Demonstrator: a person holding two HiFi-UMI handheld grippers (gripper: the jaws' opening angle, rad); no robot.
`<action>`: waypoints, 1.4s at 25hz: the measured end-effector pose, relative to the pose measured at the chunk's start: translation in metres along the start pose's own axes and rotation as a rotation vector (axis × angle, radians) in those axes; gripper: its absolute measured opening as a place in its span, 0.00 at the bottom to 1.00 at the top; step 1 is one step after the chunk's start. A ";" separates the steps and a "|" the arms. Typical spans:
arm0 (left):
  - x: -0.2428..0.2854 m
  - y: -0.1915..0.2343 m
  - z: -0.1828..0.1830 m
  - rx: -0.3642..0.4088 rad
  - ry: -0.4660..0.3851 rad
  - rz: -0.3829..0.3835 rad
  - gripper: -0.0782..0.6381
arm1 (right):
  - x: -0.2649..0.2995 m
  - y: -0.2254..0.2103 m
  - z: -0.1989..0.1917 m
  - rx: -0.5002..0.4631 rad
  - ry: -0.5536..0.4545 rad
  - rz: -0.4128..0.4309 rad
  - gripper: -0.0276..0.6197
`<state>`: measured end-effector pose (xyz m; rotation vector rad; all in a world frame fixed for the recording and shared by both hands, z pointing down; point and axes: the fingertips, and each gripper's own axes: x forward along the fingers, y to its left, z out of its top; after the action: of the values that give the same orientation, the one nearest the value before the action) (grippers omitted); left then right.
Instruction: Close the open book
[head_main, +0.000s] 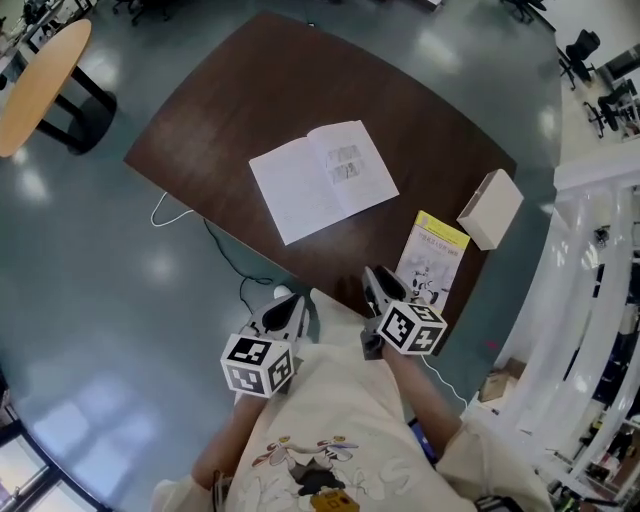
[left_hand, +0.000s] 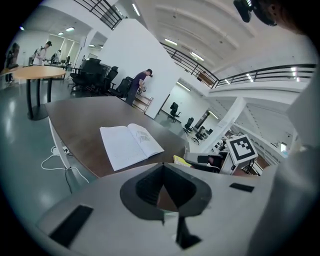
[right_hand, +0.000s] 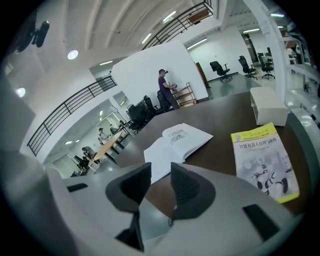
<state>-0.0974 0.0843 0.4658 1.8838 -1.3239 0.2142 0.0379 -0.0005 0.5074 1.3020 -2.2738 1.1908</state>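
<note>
The open book (head_main: 323, 180) lies flat, white pages up, in the middle of the dark brown table (head_main: 230, 90). It also shows in the left gripper view as the open book (left_hand: 130, 144) and in the right gripper view as the open book (right_hand: 175, 145). Both grippers hover off the table's near edge, short of the book and touching nothing. My left gripper (head_main: 290, 303) (left_hand: 161, 167) has its jaws closed tip to tip, with nothing in them. My right gripper (head_main: 372, 275) (right_hand: 161, 172) is open, a clear gap between its jaws and nothing in it.
A closed yellow-covered book (head_main: 432, 258) (right_hand: 262, 160) lies at the table's near right edge, with a white box (head_main: 490, 208) (right_hand: 269, 106) beyond it. A cable (head_main: 225, 260) trails on the floor by the table. A round wooden table (head_main: 35, 85) stands far left; white railings (head_main: 600, 300) run along the right.
</note>
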 end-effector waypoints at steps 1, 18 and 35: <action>0.003 -0.002 0.003 0.002 0.002 -0.005 0.12 | 0.004 -0.005 0.001 0.036 0.003 0.003 0.22; 0.044 0.009 0.039 0.021 0.050 0.108 0.12 | 0.119 -0.118 0.025 0.563 0.018 0.047 0.28; 0.102 0.014 0.050 0.002 0.134 0.154 0.12 | 0.199 -0.191 0.048 0.765 0.054 -0.059 0.26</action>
<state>-0.0796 -0.0246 0.4960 1.7386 -1.3770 0.4133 0.0883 -0.2051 0.6911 1.5094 -1.7634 2.1563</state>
